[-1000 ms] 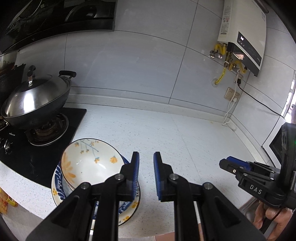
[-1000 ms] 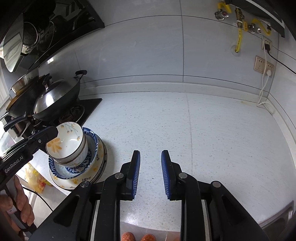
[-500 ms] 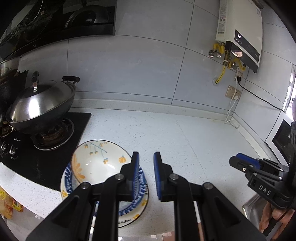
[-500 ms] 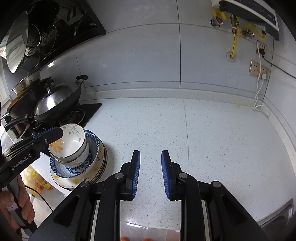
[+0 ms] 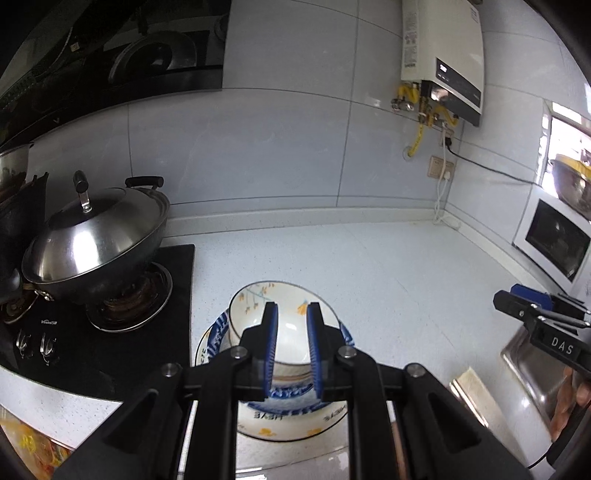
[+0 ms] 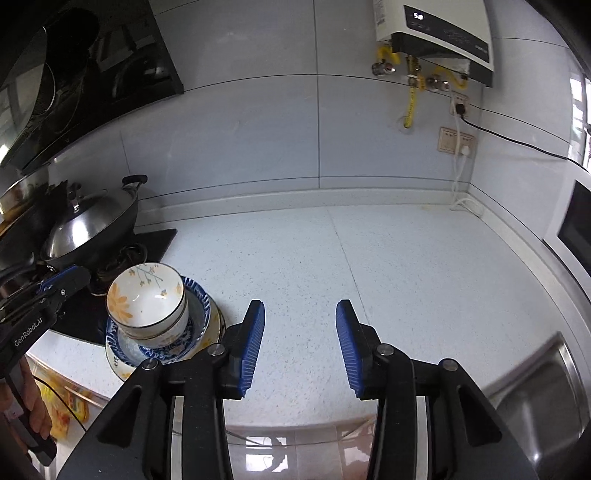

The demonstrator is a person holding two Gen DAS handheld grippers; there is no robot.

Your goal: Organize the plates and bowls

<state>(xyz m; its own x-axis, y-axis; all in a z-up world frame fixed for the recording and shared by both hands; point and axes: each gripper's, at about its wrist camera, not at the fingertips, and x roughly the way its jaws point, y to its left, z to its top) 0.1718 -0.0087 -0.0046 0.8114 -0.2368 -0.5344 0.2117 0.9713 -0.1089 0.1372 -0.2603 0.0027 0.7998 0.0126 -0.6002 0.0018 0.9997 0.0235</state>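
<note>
Three stacked bowls [image 6: 146, 302], one plate [image 6: 122, 363], one lidded wok [image 5: 96, 240].

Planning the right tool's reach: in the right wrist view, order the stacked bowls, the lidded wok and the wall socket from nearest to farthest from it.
1. Stacked bowls, just left of the right tool.
2. Lidded wok, farther left on the stove.
3. Wall socket, high on the back wall, right.

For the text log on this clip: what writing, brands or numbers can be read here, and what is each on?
"DAS": on the right tongs, seen from the left wrist.
"GenRobot.AI": on the left tongs, seen from the right wrist.
Small white brand mark on the gas hob front: too blurred to read.
Dark lettering on the bottom plate rim: unreadable.
Water heater display and side label: too small to read.
</note>
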